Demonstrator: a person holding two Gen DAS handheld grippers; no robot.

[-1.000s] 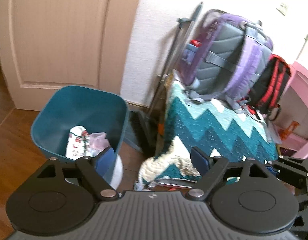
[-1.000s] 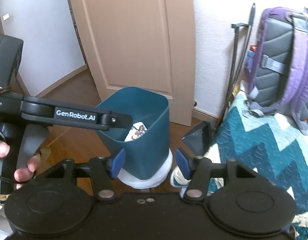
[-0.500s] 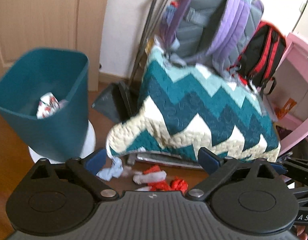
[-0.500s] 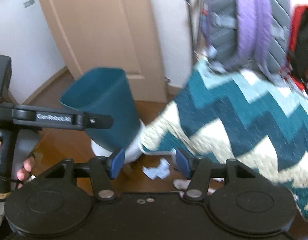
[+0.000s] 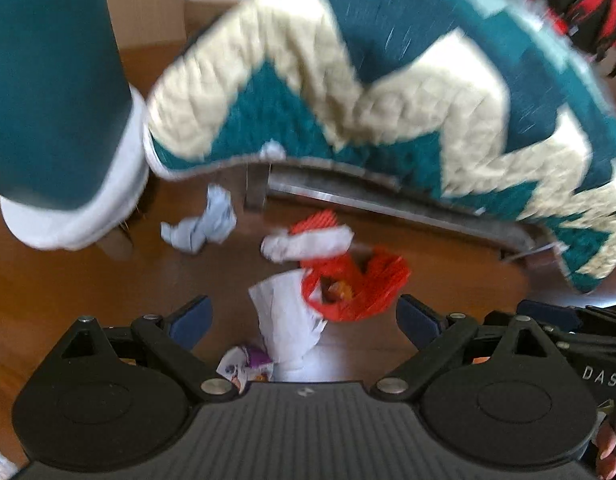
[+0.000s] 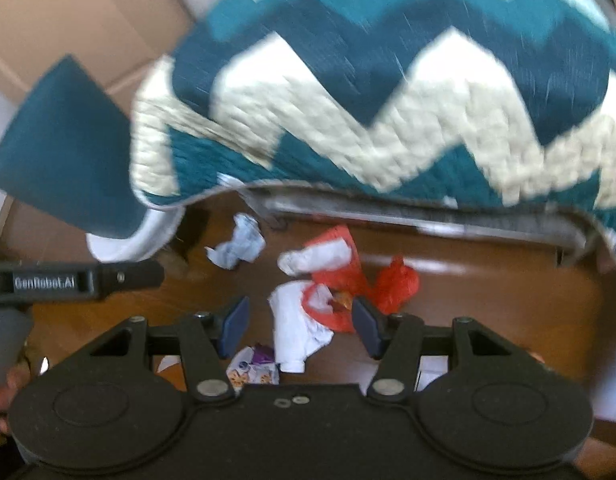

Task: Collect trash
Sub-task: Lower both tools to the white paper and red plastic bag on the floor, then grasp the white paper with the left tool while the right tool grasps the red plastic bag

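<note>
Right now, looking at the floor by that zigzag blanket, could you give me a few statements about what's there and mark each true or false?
1. A crumpled red plastic bag lies on the brown wooden floor. True.
2. The left gripper is clamped on the red bag. False: its jaws stand wide apart above the litter and touch nothing.
3. A crumpled pale blue tissue lies near the foot of the teal waste bin. True.
4. The pale blue tissue is already inside the bin. False: it is on the floor beside it.
5. The teal and cream zigzag quilt hangs over the edge above the litter. True.
6. The right gripper holds a white paper. False: its jaws are open with nothing gripped.
</note>
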